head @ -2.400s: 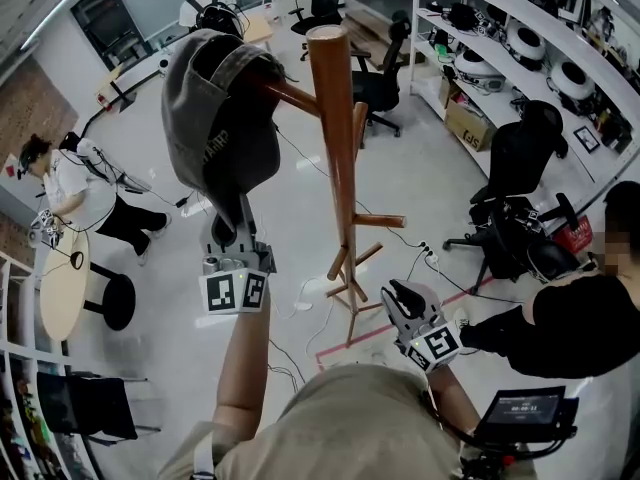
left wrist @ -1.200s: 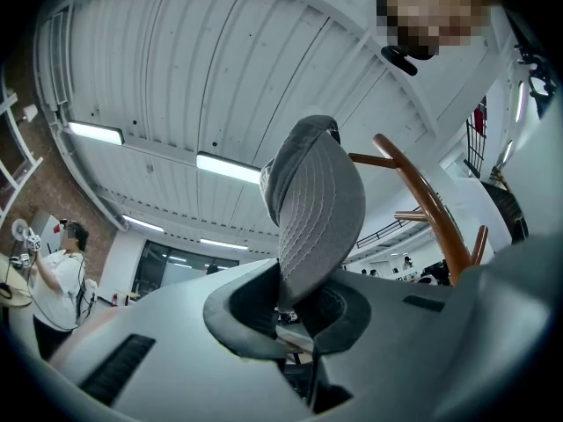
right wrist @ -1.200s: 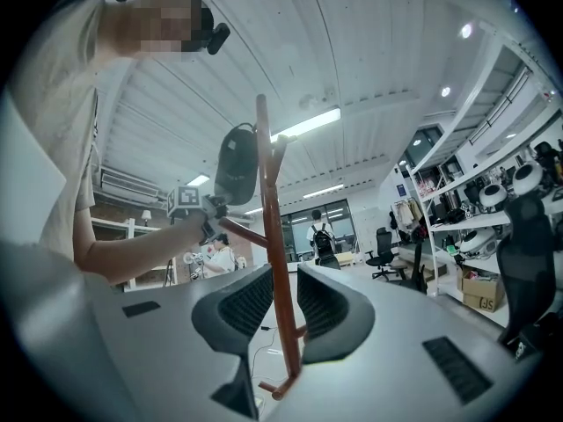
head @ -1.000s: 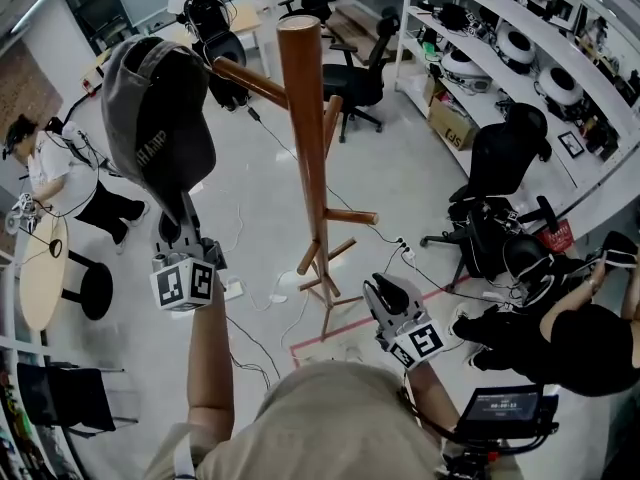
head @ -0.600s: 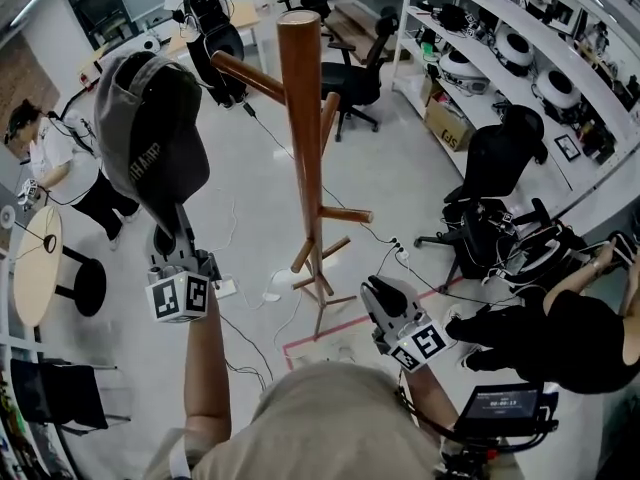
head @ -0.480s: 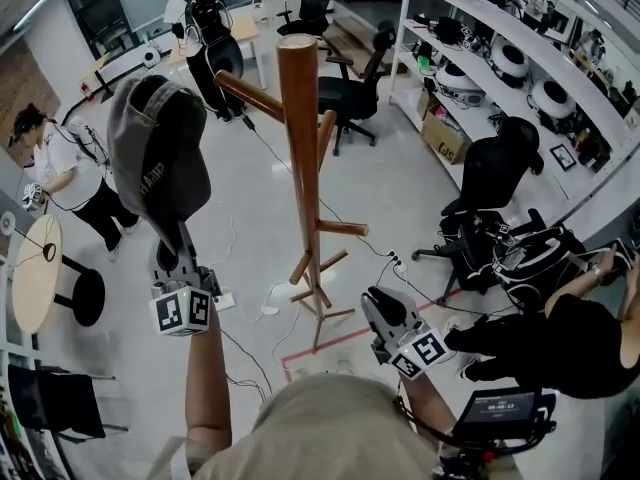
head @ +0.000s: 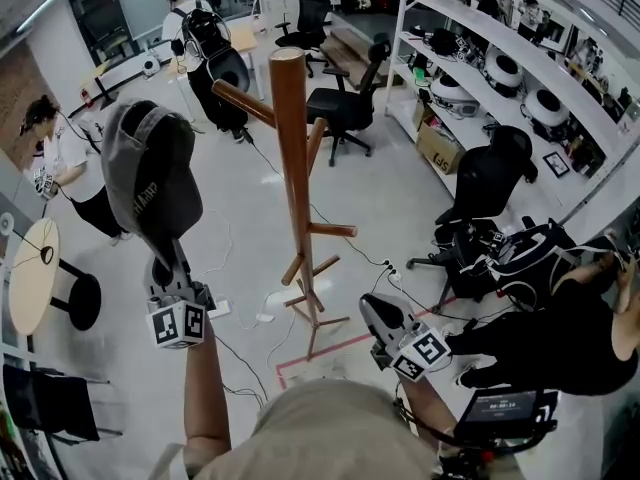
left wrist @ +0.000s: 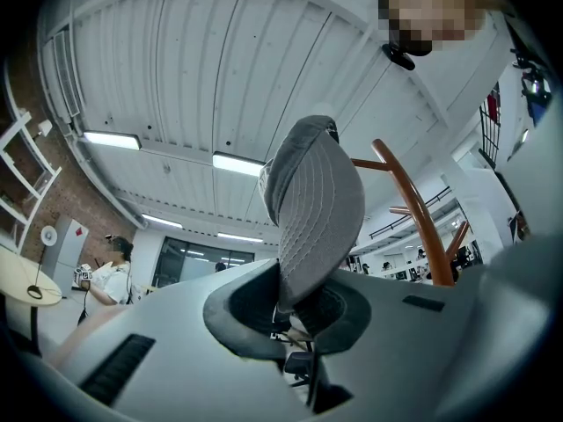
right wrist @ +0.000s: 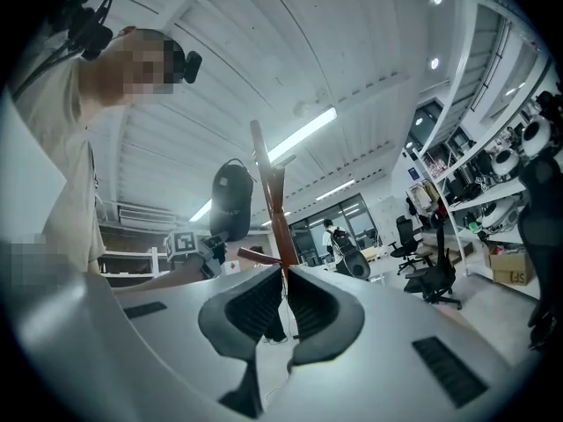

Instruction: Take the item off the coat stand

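Observation:
A grey cap (head: pixel 150 178) hangs in the air left of the wooden coat stand (head: pixel 290 168), clear of its upper peg (head: pixel 245 103). My left gripper (head: pixel 165 256) is shut on the cap's brim from below. In the left gripper view the ribbed brim (left wrist: pixel 312 227) sits pinched between the pads of the left gripper (left wrist: pixel 295 304), with the coat stand (left wrist: pixel 413 209) behind. My right gripper (head: pixel 377 306) is low by the stand's base. Its jaws have just been closing and hold nothing. In the right gripper view, beyond the right gripper (right wrist: pixel 283 301), I see the coat stand (right wrist: pixel 268 196) and the cap (right wrist: pixel 230 199).
Black office chairs (head: pixel 495 173) and white shelves (head: pixel 500 38) line the right side. A person in black (head: pixel 560 328) crouches at lower right beside a small monitor (head: pixel 510 408). Other people (head: pixel 60 163) and a round table (head: pixel 30 273) are at the left. Cables (head: pixel 270 313) lie near the stand's feet.
The cap has come off the peg and moved left and down, away from the stand, in my left gripper. My right gripper's jaws have narrowed.

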`<state>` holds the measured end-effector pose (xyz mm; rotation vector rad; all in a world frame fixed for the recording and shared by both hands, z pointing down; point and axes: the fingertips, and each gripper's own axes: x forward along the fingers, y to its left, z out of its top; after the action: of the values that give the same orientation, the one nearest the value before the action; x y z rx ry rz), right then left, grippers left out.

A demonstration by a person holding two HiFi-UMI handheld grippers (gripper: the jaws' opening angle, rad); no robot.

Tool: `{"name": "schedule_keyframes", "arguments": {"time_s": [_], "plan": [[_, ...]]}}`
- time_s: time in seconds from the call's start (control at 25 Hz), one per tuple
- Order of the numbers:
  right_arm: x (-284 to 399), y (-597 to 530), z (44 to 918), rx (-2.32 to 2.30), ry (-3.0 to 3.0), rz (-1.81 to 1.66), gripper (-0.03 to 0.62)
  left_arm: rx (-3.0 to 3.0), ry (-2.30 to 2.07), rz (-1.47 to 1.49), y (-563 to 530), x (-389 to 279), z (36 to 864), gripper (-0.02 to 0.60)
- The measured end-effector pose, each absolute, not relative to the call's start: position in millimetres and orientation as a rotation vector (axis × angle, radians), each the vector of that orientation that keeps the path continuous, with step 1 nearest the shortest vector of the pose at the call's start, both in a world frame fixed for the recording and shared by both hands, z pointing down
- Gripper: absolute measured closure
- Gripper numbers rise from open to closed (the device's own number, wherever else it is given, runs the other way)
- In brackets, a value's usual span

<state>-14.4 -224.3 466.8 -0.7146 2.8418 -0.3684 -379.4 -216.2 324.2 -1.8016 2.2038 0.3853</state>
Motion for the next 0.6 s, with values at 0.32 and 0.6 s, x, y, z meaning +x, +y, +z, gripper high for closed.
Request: {"name": "schedule_keyframes", "arguments": {"time_s": [0.32,0.6], "plan": [[-1,-220,464,-0.752,2.851,-0.303,0.566,-1.796,2.225,0.380,-194,-371,332,0.543],[15,-213,469,-0.742,2.881,-0.310,0.576,-1.808,2.248,0.395,-176,-353,337,0.543]]}}
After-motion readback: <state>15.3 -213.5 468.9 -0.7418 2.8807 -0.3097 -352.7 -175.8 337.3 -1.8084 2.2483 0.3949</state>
